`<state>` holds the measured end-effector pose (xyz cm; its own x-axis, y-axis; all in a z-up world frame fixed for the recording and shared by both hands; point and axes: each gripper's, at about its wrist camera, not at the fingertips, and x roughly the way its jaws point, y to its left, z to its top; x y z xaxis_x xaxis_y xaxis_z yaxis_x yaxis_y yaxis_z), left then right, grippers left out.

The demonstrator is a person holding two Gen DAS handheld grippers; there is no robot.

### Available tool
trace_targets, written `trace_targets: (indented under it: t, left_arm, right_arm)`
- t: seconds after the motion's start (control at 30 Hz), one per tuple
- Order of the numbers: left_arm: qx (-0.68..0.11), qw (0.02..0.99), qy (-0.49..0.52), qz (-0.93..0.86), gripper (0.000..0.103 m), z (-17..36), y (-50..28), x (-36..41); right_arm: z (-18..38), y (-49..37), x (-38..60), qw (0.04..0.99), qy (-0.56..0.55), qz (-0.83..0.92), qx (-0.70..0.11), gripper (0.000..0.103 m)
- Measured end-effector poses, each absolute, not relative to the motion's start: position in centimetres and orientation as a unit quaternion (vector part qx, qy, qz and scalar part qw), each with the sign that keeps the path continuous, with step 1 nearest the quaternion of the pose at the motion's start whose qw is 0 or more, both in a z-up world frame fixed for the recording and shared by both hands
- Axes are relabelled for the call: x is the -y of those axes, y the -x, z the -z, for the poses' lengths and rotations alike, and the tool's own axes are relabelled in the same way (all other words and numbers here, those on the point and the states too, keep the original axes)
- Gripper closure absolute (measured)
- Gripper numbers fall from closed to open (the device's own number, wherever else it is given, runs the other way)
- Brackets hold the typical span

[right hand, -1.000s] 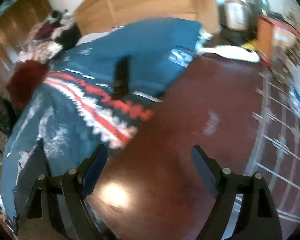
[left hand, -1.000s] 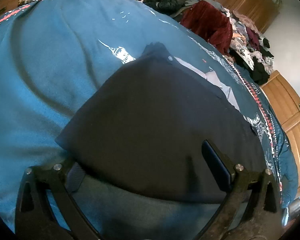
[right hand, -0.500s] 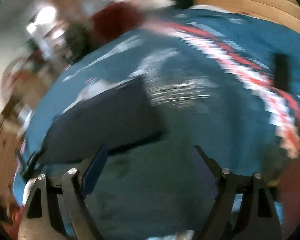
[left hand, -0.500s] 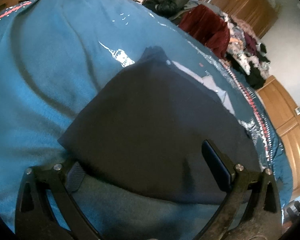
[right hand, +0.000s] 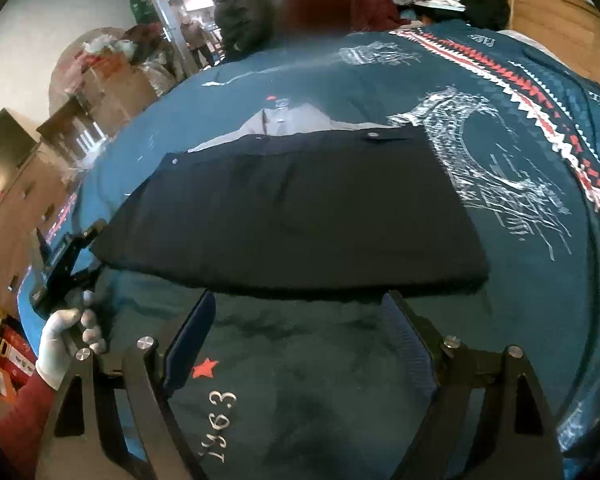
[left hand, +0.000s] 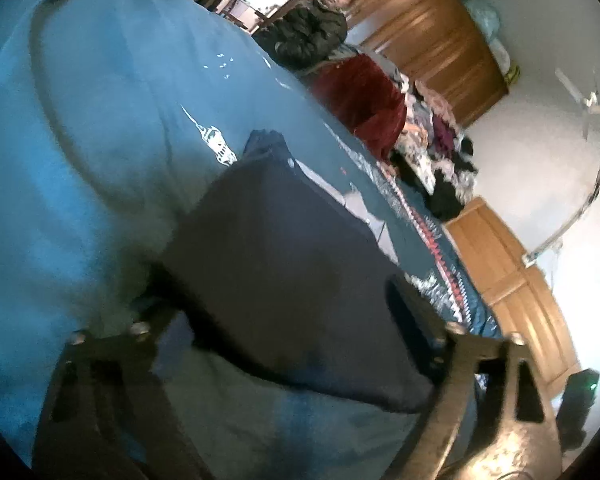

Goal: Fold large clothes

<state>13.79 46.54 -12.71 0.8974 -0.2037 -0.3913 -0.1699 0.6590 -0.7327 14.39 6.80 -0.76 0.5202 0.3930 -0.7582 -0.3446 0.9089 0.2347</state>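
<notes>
Both pairs of jaws are standing wide apart, gripping nothing. Left gripper (left hand: pixel 284 304) and right gripper (right hand: pixel 300 332) are hovering at the near edge of a folded dark garment (right hand: pixel 292 208), which is lying flat on a teal blanket (right hand: pixel 520 184) with a red and white zigzag band. A gloved hand (right hand: pixel 66 340) is holding the left gripper's handle. Beyond, a clothes pile (left hand: pixel 436 152) is crowding the far side, and a person in a dark jacket (right hand: pixel 240 16) is standing by wooden cabinets (left hand: pixel 432 36).
</notes>
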Motion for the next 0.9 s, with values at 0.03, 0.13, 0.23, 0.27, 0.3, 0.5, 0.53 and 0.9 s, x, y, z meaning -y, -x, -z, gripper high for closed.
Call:
trace_targets:
  t: [0.03, 0.13, 0.23, 0.27, 0.3, 0.5, 0.53, 0.9]
  left_arm:
    - [-0.227, 0.88, 0.416, 0.002, 0.024, 12.9, -14.0, -46.7]
    - [-0.255, 0.879, 0.402, -0.022, 0.023, 13.1, -15.9, -46.1]
    - [-0.27, 0.875, 0.401, -0.017, 0.028, 13.3, -17.3, -45.8]
    - [-0.272, 0.872, 0.406, -0.012, 0.05, 13.4, -17.5, -45.9]
    - [-0.278, 0.867, 0.414, 0.007, 0.094, 13.5, -18.0, -45.9]
    - [-0.278, 0.929, 0.243, 0.001, 0.099, 9.1, -17.7, -40.6]
    - [-0.274, 0.936, 0.22, 0.003, 0.099, 8.5, -17.7, -39.7]
    - [-0.285, 0.956, 0.062, 0.043, 0.098, 7.8, -20.1, -32.6]
  right_arm:
    - [0.8, -14.6, -7.4, 0.87, -0.026, -0.216, -0.442, 0.015]
    - [1.2, -15.6, -8.7, 0.863, -0.025, -0.229, -0.449, 0.015]
    - [1.3, -17.2, -10.7, 0.857, -0.027, -0.245, -0.453, 0.015]
    - [1.2, -17.8, -11.6, 0.855, -0.027, -0.252, -0.453, 0.015]
    - [0.9, -18.8, -12.9, 0.852, -0.023, -0.264, -0.452, 0.015]
    - [-1.2, -26.4, -22.3, 0.807, -0.021, -0.352, -0.474, 0.015]
    - [-1.6, -28.0, -24.7, 0.796, -0.015, -0.368, -0.48, 0.015]
    - [2.1, -39.3, -41.6, 0.71, 0.052, -0.406, -0.572, 0.015]
